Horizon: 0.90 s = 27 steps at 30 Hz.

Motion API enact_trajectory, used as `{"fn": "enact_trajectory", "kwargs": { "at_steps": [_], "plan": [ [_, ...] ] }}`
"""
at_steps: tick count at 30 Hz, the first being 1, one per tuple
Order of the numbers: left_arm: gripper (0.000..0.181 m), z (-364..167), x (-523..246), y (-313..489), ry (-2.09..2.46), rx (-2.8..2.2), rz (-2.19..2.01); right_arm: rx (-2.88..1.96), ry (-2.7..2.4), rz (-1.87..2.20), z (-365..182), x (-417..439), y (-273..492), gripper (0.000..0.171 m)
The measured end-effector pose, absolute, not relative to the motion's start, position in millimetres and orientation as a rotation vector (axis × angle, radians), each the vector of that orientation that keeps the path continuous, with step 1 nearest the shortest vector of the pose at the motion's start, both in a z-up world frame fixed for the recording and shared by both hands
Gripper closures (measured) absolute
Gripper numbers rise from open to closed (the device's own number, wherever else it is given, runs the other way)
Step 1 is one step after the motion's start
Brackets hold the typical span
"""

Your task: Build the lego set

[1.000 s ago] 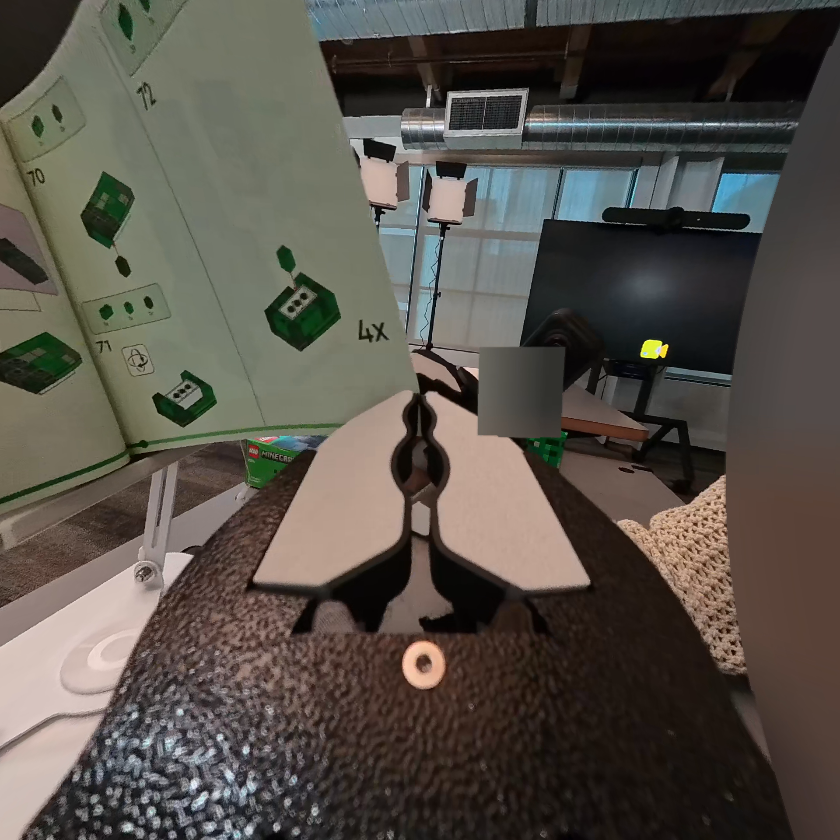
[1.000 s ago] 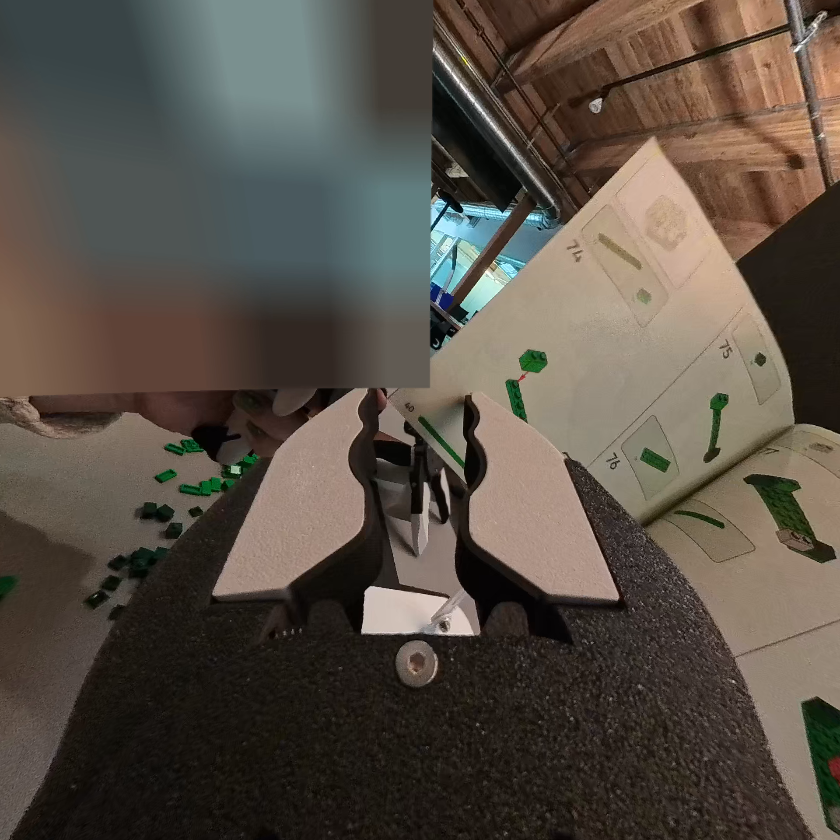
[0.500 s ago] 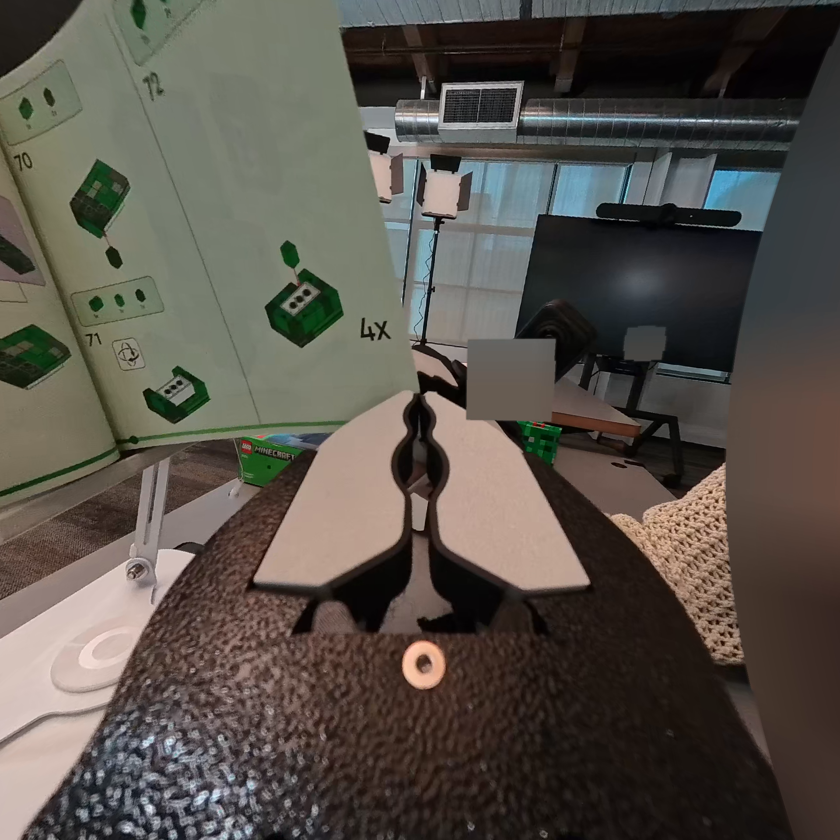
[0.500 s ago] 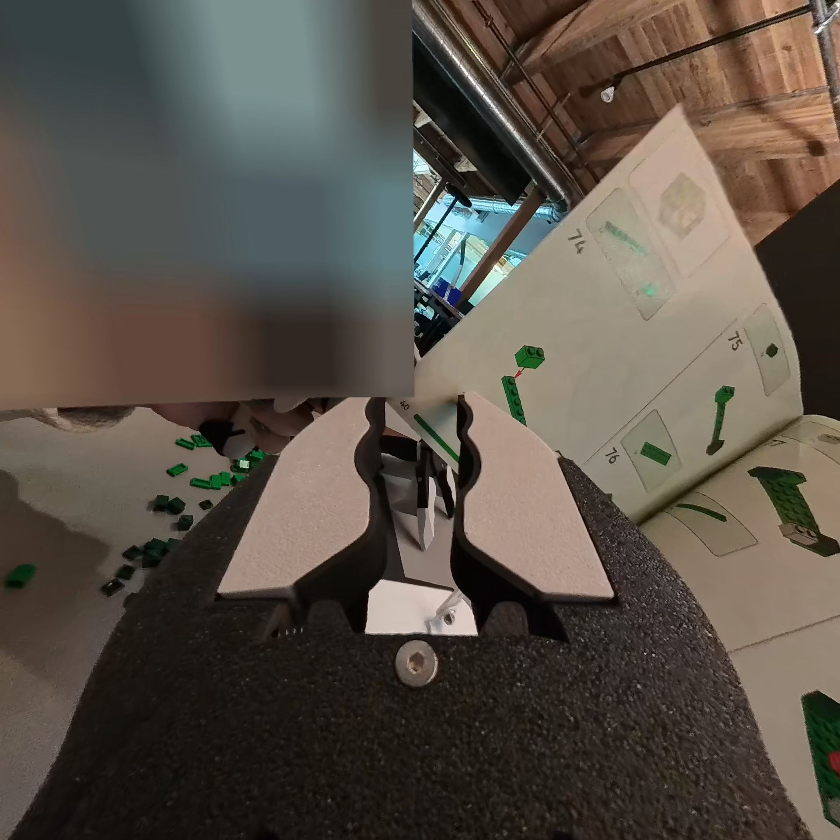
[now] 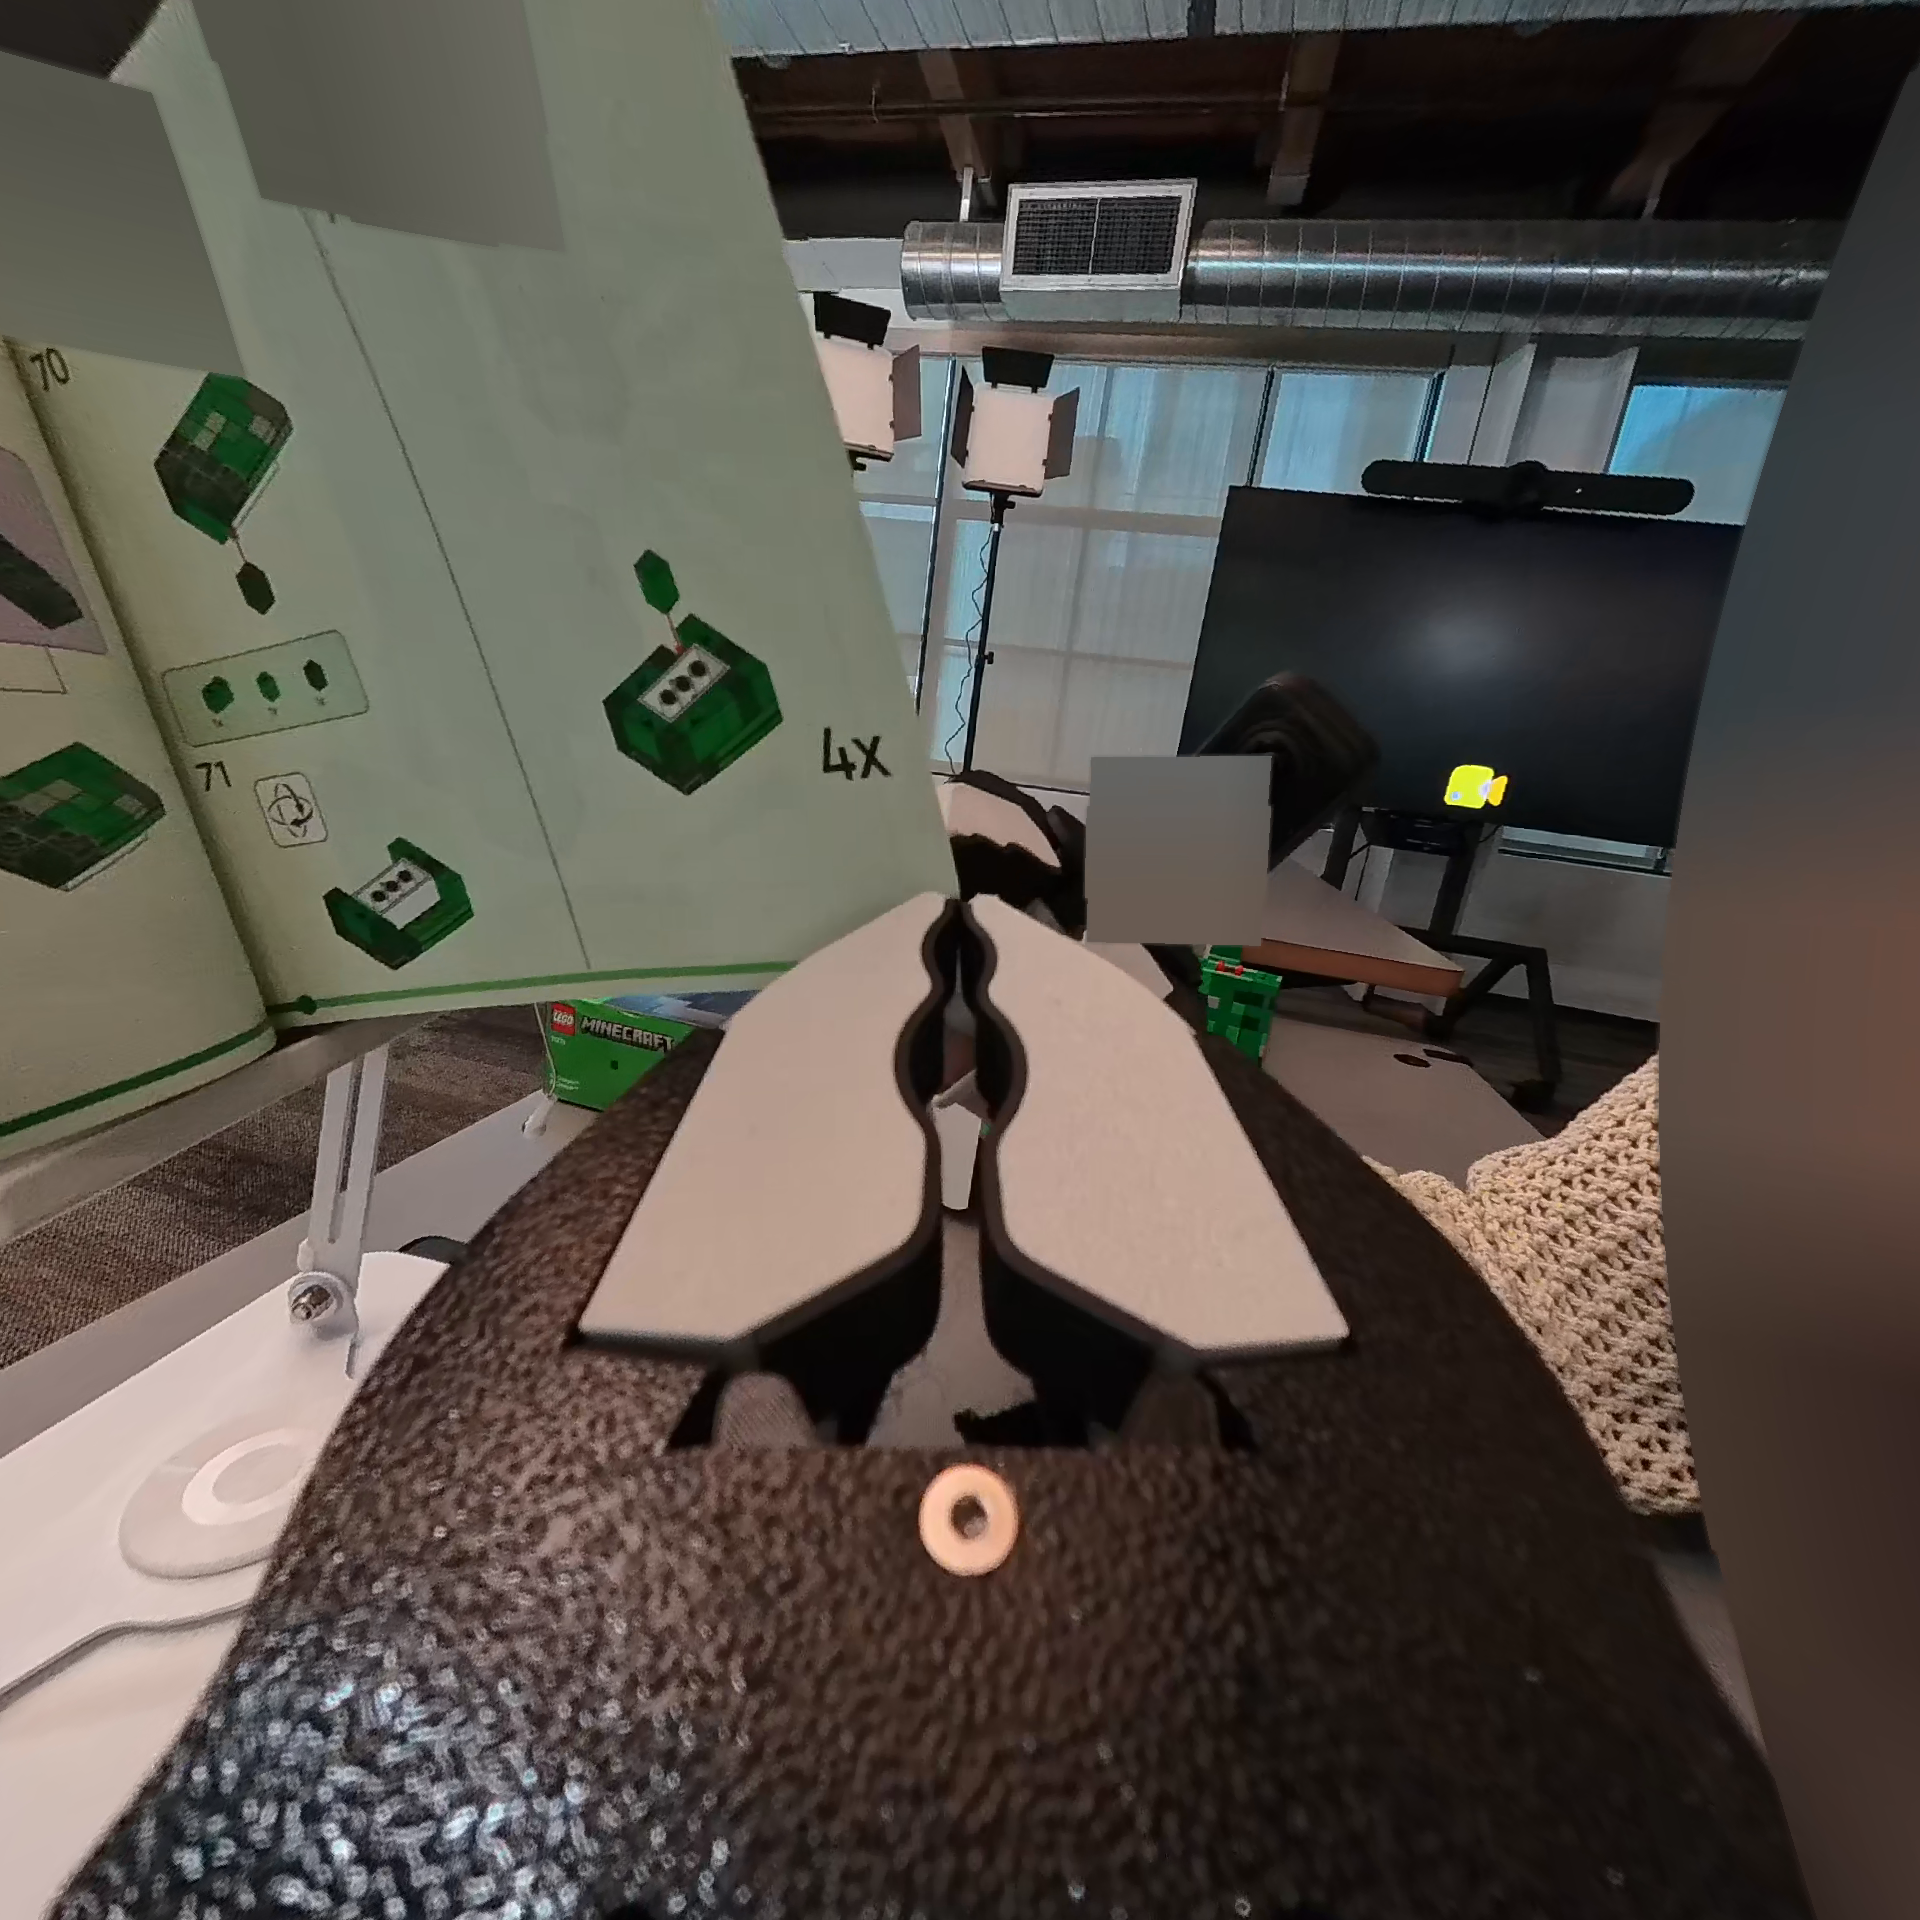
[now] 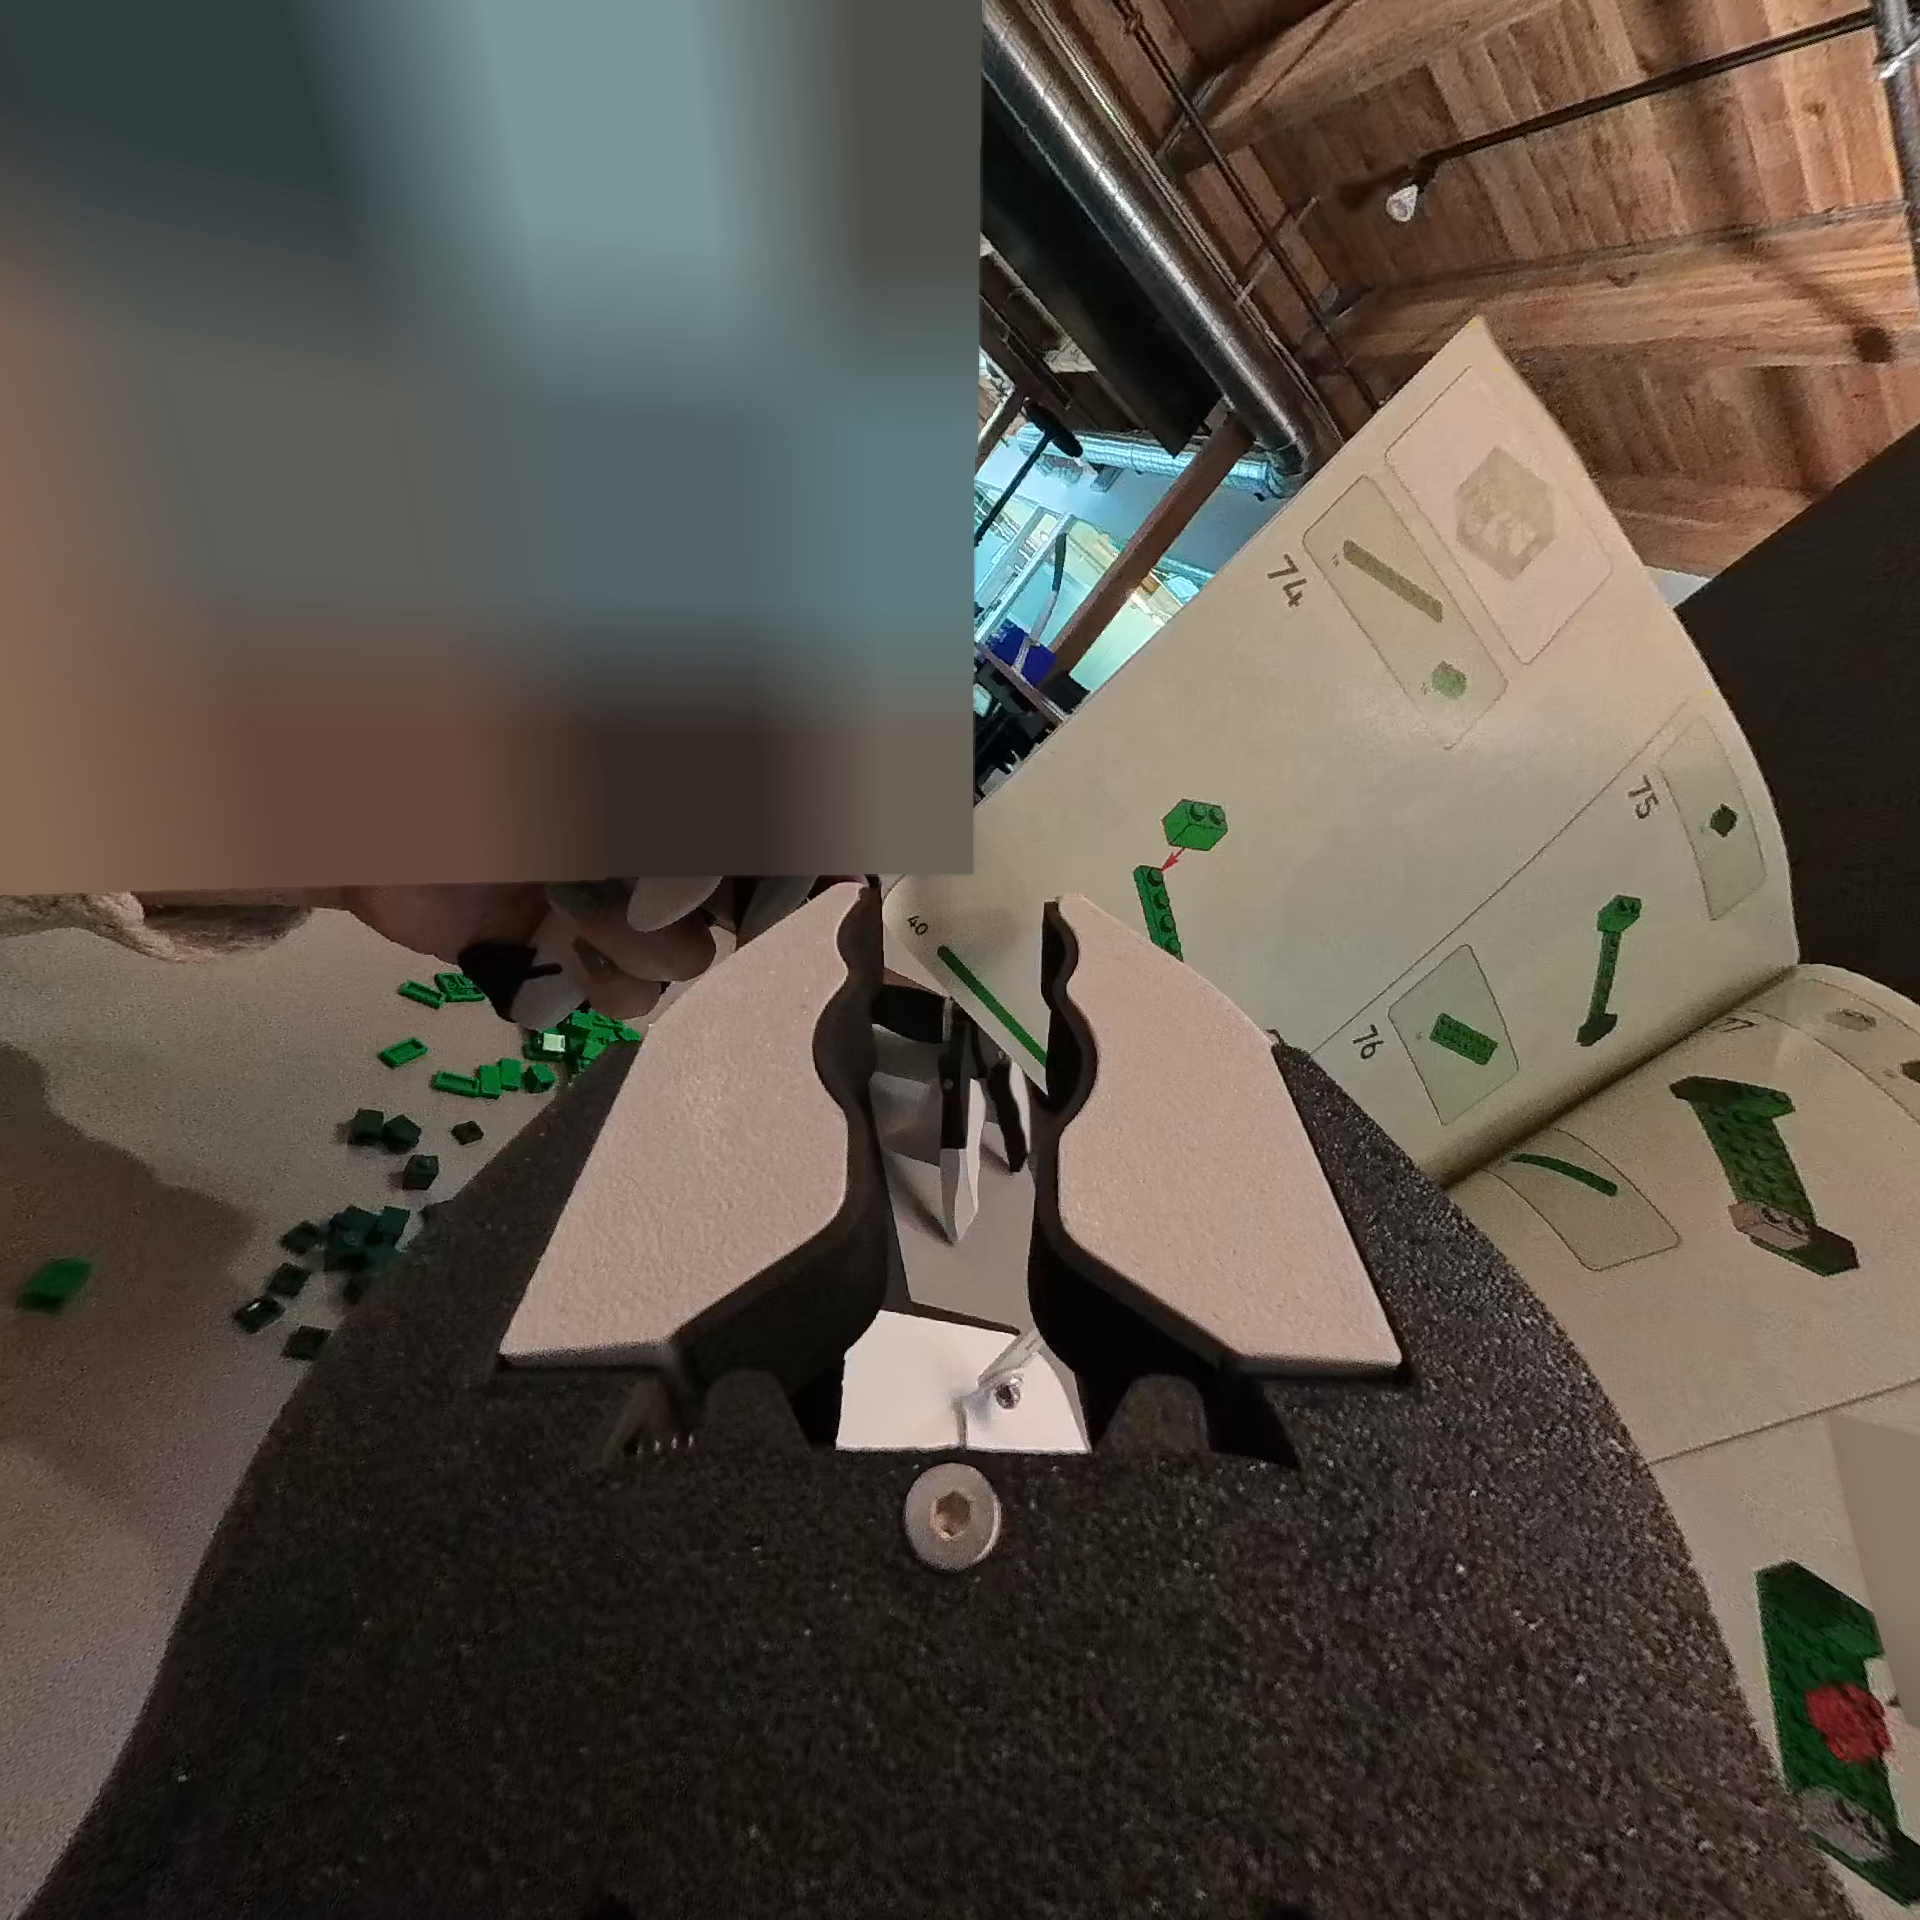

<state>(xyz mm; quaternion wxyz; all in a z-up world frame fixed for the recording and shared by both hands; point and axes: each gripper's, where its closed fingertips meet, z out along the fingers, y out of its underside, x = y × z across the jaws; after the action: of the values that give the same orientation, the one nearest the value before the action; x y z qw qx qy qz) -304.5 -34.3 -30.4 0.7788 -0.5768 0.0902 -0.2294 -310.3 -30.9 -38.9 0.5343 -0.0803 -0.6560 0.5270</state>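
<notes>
Left gripper: fingers together, nothing visibly between them, unchanged over the last second. Right gripper: fingers apart, narrowed slightly from a second ago, framing the lower corner of the turning page. Instruction booklet: propped on a stand, left of the left gripper. Loose green lego pieces: scattered on the table, far left. Judgement: page change under way; assembly paused.
</notes>
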Motion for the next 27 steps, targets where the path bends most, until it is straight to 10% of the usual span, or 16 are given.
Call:
{"fn": "enact_trajectory", "kwargs": {
  "at_steps": [27],
  "plan": [
    [0.181,-29.1,-301.2,-28.9,0.2,-1.261,-0.519,-0.22,-1.553,1.217,-35.7,-312.4,-23.6,0.139]
  ]
}}
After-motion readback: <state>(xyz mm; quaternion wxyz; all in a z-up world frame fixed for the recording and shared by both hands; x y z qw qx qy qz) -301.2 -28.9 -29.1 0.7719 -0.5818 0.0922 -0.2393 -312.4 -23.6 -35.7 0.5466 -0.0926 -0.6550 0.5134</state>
